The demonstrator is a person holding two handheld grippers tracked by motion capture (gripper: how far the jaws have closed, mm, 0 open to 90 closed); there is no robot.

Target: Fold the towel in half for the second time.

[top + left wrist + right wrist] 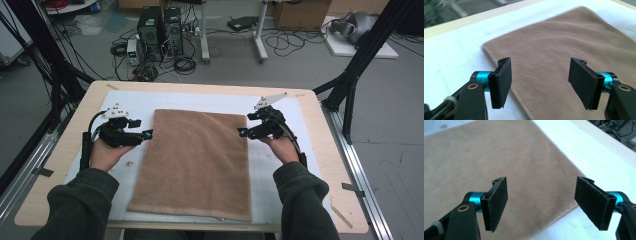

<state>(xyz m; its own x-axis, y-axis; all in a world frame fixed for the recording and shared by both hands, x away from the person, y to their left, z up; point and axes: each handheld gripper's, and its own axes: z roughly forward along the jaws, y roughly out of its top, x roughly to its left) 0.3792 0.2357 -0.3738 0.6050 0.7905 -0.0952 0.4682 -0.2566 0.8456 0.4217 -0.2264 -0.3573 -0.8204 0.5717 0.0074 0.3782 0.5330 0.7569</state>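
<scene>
So the brown towel [195,162] was lying flat in the middle of the white mat [280,170] on the table [320,130], long side running away from the person. Left gripper [148,133] sat right at the towel's left edge near the far corner, jaws spread with nothing between them. Right gripper [241,132] was at the right edge, same deal, jaws apart and empty, both hovering over the fabric

Right gripper [541,203] at frame bottom, jaws spread wide, nothing between. Brown towel [499,167] fills left and centre; white mat [599,167] at right, its wooden table edge [604,138] upper right.
</scene>
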